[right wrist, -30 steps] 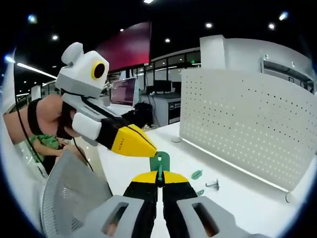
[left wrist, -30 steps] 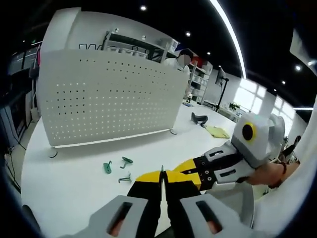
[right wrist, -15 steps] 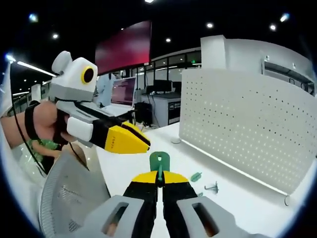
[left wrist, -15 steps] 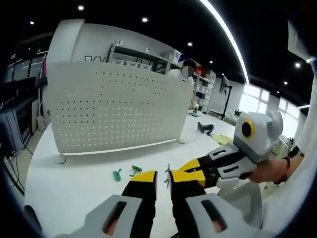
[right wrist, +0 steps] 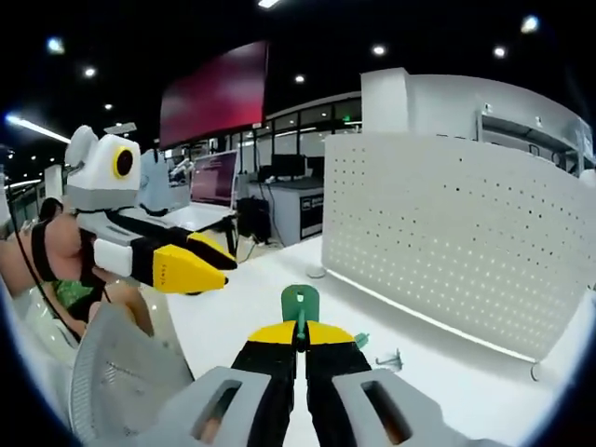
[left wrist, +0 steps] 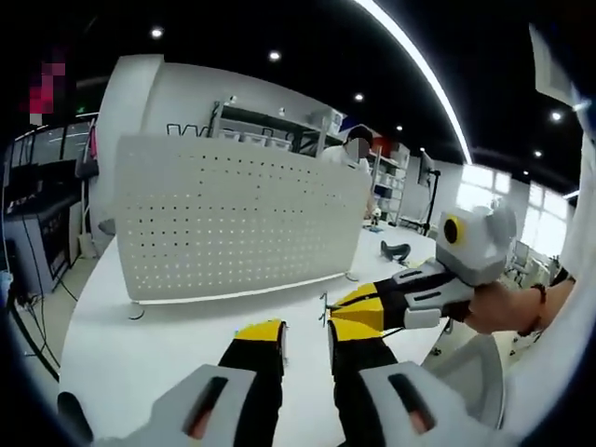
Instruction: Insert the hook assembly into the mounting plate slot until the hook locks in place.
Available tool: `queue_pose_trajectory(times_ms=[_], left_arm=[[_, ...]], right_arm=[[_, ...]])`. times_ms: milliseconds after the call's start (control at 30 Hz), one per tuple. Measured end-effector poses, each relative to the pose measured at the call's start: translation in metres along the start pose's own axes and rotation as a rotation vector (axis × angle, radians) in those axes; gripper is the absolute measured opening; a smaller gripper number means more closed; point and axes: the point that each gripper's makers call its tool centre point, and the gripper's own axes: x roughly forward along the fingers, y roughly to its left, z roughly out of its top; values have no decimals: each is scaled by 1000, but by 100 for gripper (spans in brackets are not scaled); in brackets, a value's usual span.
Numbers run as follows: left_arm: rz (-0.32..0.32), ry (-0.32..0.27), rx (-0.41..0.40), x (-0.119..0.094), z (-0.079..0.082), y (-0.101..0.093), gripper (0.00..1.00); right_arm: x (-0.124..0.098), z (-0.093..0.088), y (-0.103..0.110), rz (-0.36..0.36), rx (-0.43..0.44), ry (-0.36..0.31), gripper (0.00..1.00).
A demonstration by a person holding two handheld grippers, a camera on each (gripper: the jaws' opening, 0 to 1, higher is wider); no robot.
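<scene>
Firmly, right gripper [right wrist: 300, 328] pinches green hook [right wrist: 300, 302] (upright)

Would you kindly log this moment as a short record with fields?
setting: white tabletop
backdrop: white perforated metal pegboard panel, upright on the table
left tongs: jaws parted, nothing between them
right tongs: shut on green plastic hook plate
loose parts: small green and grey hook pieces on the table near the panel
insertion: not yet done
</scene>
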Motion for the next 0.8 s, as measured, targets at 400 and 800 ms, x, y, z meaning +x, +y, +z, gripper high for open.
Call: queue_pose_trajectory(times_ms=[400,800], left_arm=[[-7,-34,26,-16,5,9,25],[7,-58,50,-33,6,24,32]], right_arm=[[11,12,-7,-45,27,-12,1],[24,31,-30,-99,29,-30,1]])
